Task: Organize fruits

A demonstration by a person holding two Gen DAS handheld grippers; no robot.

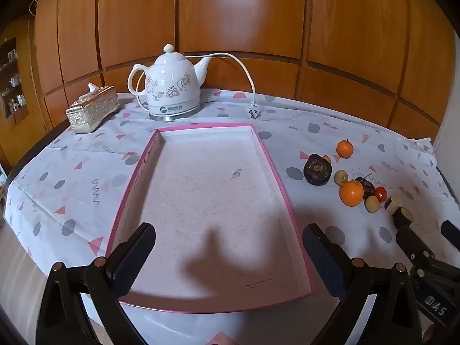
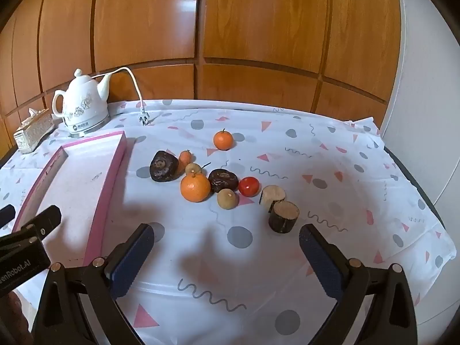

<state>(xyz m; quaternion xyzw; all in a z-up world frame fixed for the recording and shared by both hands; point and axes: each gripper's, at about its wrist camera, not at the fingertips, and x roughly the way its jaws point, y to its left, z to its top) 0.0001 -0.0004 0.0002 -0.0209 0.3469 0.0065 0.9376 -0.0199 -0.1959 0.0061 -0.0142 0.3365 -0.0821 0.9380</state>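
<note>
Left wrist view: the left gripper [image 1: 228, 254] hangs with its jaws spread wide and nothing between them, above a shallow pink tray [image 1: 283, 189] on a patterned tablecloth [image 1: 72, 172]. A white floral kettle [image 1: 171, 86] stands behind the tray. The fruits lie right of the tray.

Right wrist view: the right gripper [image 2: 227, 256], also spread wide and holding nothing, hovers near the cluster: a large orange [image 2: 195, 188], a small orange [image 2: 223, 140] set apart, a red tomato [image 2: 248, 186] and two cut log pieces [image 2: 283, 216].
</note>
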